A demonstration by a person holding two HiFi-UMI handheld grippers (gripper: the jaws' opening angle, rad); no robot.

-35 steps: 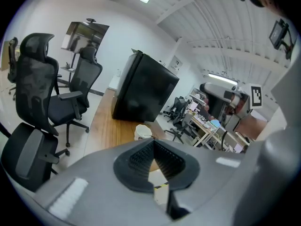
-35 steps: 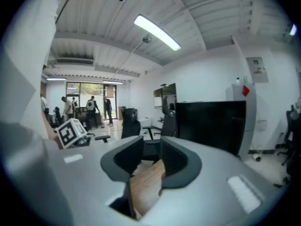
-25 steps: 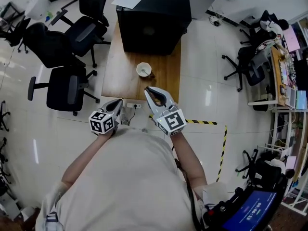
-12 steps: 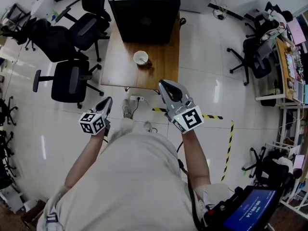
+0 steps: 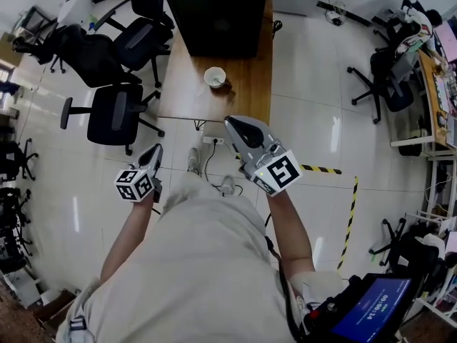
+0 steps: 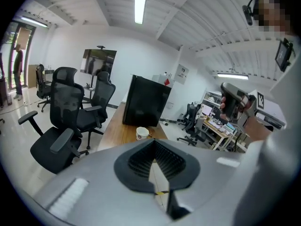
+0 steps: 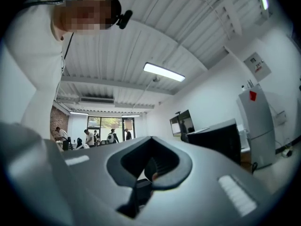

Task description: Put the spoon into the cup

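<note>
A white cup (image 5: pixel 214 76) stands on the wooden table (image 5: pixel 186 98) in front of a black box; it also shows in the left gripper view as the cup (image 6: pixel 142 133). The spoon is too small to make out. Both grippers hang in the air well back from the table, over the floor. My left gripper (image 5: pixel 156 150) is shut and empty, its jaws (image 6: pixel 153 144) pointing toward the table. My right gripper (image 5: pixel 235 123) has just been closing with nothing between its jaws; it is shut (image 7: pixel 150 142) and tilted up toward the ceiling.
A big black box (image 5: pixel 218 13) fills the table's far end. Several black office chairs (image 5: pixel 114 113) stand left of the table. A power strip and cables (image 5: pixel 213 140) lie on the white floor, with yellow-black tape (image 5: pixel 321 168) to the right.
Both grippers have drawn back from the table and spread apart. The right one has risen and tipped upward. The cup has not moved on the table.
</note>
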